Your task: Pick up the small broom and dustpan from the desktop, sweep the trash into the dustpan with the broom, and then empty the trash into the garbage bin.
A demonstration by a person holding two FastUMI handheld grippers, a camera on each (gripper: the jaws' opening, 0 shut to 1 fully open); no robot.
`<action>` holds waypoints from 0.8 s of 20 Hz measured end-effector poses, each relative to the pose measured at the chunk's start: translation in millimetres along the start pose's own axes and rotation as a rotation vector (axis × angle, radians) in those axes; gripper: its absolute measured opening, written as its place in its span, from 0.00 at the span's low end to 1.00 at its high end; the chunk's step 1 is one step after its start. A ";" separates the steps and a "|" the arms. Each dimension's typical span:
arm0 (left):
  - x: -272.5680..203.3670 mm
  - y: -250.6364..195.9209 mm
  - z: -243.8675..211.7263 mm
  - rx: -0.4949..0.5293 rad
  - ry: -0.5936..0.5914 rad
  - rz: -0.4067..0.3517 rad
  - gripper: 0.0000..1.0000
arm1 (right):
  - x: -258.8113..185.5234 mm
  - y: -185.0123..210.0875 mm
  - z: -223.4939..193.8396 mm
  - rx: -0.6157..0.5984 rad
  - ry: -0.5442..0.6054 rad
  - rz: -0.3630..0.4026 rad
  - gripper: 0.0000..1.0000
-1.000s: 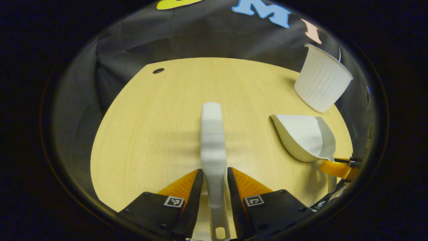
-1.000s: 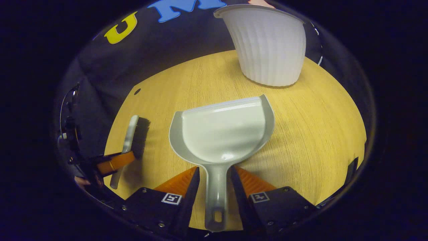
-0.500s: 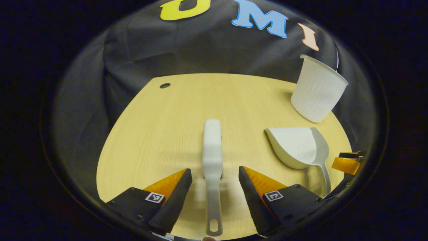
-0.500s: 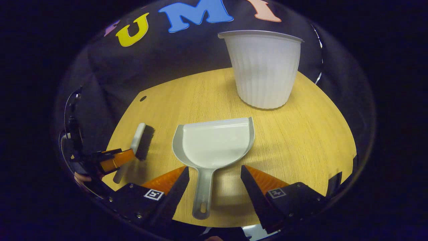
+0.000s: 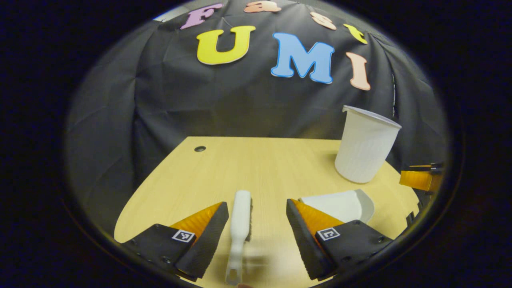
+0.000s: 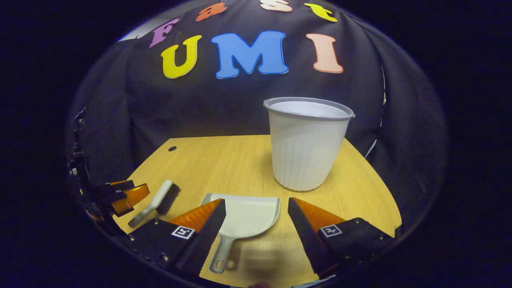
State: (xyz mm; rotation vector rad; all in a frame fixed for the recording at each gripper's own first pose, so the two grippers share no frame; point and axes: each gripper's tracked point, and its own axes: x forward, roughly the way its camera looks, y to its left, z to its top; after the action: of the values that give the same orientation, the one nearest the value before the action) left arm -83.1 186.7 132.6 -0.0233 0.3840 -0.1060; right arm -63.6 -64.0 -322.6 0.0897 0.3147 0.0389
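Note:
The small white broom (image 5: pixel 240 230) lies on the wooden desktop (image 5: pixel 256 164), straight ahead between the fingers of my left gripper (image 5: pixel 257 208), which stands open and lifted clear of it. The broom (image 6: pixel 158 198) also appears at the lower left of the right gripper view, dark bristles facing right. The white dustpan (image 6: pixel 244 218) rests flat on the desktop (image 6: pixel 224 164) below my right gripper (image 6: pixel 256 204), which is open and apart from its handle. The dustpan (image 5: pixel 340 204) peeks out behind the left gripper's right finger. The white ribbed garbage bin (image 6: pixel 306 144) stands upright beyond the dustpan.
The bin (image 5: pixel 366 144) sits at the desk's far right. A small round hole (image 5: pixel 199 149) marks the far left corner of the desktop. The black cloth wall hangs close behind the desk. The other gripper (image 6: pixel 116 196) shows at the left edge of the right gripper view.
Both grippers let go of the broom and dustpan handles, opened wide, then rose and drew back. The broom and dustpan stay lying on the desk.

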 end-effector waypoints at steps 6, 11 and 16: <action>-20.6 -12.4 69.9 -0.009 -0.240 -0.038 0.95 | -17.7 -1.8 53.5 -0.053 -0.217 -0.057 0.97; -38.7 -4.0 106.7 0.000 -0.348 -0.042 0.95 | -29.9 0.5 69.1 -0.060 -0.303 -0.087 0.97; -51.3 -0.3 124.9 0.017 -0.407 -0.068 0.94 | -37.6 -1.7 70.6 -0.053 -0.353 -0.149 0.97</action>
State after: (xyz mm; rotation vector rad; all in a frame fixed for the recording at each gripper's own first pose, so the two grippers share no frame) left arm -83.6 192.2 267.5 -0.0407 -0.0241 -0.1681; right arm -77.3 -73.5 -244.4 0.0197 -0.0333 -0.1155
